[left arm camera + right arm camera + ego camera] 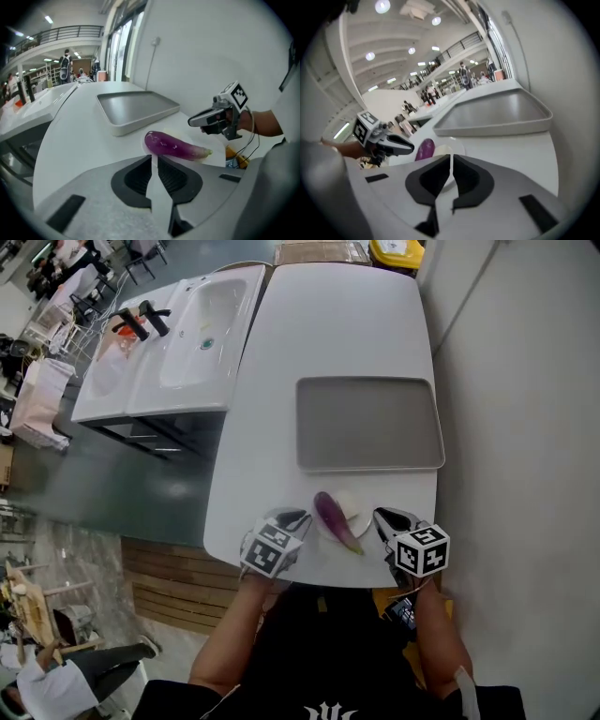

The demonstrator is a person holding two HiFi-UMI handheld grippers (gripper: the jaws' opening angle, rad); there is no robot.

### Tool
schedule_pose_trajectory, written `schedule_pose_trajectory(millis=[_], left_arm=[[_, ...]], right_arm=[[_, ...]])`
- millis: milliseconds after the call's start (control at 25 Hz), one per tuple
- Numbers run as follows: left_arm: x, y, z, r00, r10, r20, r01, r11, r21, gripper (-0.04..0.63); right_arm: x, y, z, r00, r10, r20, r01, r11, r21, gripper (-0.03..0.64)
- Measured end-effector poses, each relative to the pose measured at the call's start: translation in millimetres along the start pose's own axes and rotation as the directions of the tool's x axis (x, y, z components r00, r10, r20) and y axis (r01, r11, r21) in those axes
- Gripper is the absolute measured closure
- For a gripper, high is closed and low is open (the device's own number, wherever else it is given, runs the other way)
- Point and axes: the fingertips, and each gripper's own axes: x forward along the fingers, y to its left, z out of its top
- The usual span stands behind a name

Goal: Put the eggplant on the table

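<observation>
Bench [337, 324]: white, long, with rounded corners; it carries the tray, the plate and the eggplant
Eggplant [336, 521] [173, 144] [424, 149]: purple, lying on its side on a small white plate [354, 515] [446, 149] near the bench's front edge; it is between the two grippers, and its thin green stem end points toward the person and the right gripper
Tray [367, 465] [138, 105] [497, 112]: grey, shallow, with rounded corners, flat on the bench just beyond the plate and apart from it
Left gripper [291, 518] [154, 157] [410, 146]: held above the front edge of the bench, just left of the eggplant and tilted down toward it; its jaws stand a narrow slit apart with nothing between them, and the eggplant lies just past their tips
Right gripper [389, 518] [451, 157] [192, 122]: held on the other side of the plate, also tilted down; its jaws are closed together and grip nothing, with the plate's edge showing just beyond the tips
Contact: neither gripper touches the eggplant or the plate
Sink [202, 329]: white double basin with black taps [141, 320], standing to the left of the bench with a gap between them
</observation>
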Motion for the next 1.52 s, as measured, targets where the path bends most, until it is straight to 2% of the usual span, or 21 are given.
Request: schedule_pose_trajectory(millis=[80,120,200,280,320,400,440,520,600,640,680,720,800,920,1000,1120,1200,1280,1360,1520], left_arm=[[-24,-1,-2,0.992,-0.047,0.119,0.053,0.998,-0.044,0.575],[-37,-1,-3,0.980,-0.072,0.185,0.087,0.993,-0.078,0.583],[-64,-4,-3,0.938,-0.127,0.323,0.188,0.968,-0.165,0.584],[-91,-13,-1,0.872,-0.192,0.450,0.312,0.927,-0.209,0.583],[-104,-19,0,0.837,-0.225,0.499,0.364,0.909,-0.201,0.583],[-133,-35,5,0.770,-0.281,0.572,0.429,0.892,-0.141,0.586],[-148,-42,9,0.732,-0.304,0.609,0.454,0.885,-0.104,0.586],[-181,-54,19,0.635,-0.350,0.689,0.513,0.857,-0.037,0.586],[-211,-62,28,0.536,-0.395,0.746,0.571,0.820,0.024,0.586],[-223,-66,31,0.505,-0.414,0.758,0.584,0.810,0.053,0.586],[-233,-69,32,0.491,-0.430,0.758,0.581,0.810,0.083,0.586],[-241,-73,31,0.492,-0.445,0.748,0.567,0.816,0.113,0.586],[-249,-81,26,0.519,-0.477,0.709,0.523,0.834,0.178,0.586],[-252,-89,15,0.553,-0.500,0.666,0.487,0.843,0.229,0.586],[-252,-90,9,0.559,-0.505,0.658,0.491,0.841,0.229,0.586],[-254,-95,7,0.556,-0.504,0.661,0.499,0.838,0.219,0.586],[-254,-99,5,0.568,-0.494,0.658,0.487,0.847,0.215,0.586],[-248,-102,6,0.594,-0.477,0.648,0.471,0.859,0.200,0.586],[-241,-104,11,0.621,-0.452,0.640,0.442,0.877,0.190,0.586],[-229,-112,20,0.676,-0.405,0.615,0.355,0.911,0.208,0.586]], right_arm=[[-24,13,15,0.986,0.107,0.129,-0.110,0.994,0.014,0.608],[-38,21,22,0.968,0.166,0.188,-0.172,0.985,0.015,0.609],[-67,39,41,0.911,0.265,0.315,-0.276,0.961,-0.011,0.611],[-98,64,61,0.839,0.338,0.426,-0.343,0.937,-0.067,0.611],[-112,79,70,0.803,0.371,0.466,-0.372,0.923,-0.094,0.611],[-139,114,81,0.743,0.430,0.514,-0.421,0.896,-0.142,0.612],[-150,131,83,0.723,0.449,0.525,-0.433,0.887,-0.163,0.612],[-166,158,83,0.711,0.467,0.526,-0.431,0.880,-0.200,0.612],[-175,183,79,0.719,0.473,0.509,-0.413,0.880,-0.233,0.612],[-178,194,78,0.725,0.472,0.501,-0.402,0.881,-0.248,0.612],[-179,205,76,0.731,0.468,0.497,-0.389,0.884,-0.260,0.612],[-181,214,76,0.733,0.463,0.498,-0.378,0.886,-0.268,0.612],[-184,231,75,0.726,0.458,0.513,-0.366,0.889,-0.276,0.612],[-185,250,73,0.718,0.460,0.523,-0.360,0.888,-0.286,0.612],[-181,258,71,0.722,0.461,0.516,-0.356,0.887,-0.294,0.612],[-177,263,67,0.724,0.470,0.506,-0.363,0.882,-0.300,0.612],[-177,264,64,0.715,0.482,0.506,-0.380,0.876,-0.297,0.612],[-177,263,62,0.713,0.489,0.503,-0.389,0.872,-0.296,0.612],[-173,258,60,0.723,0.486,0.491,-0.373,0.873,-0.315,0.612],[-168,248,51,0.731,0.493,0.471,-0.359,0.865,-0.350,0.612]])
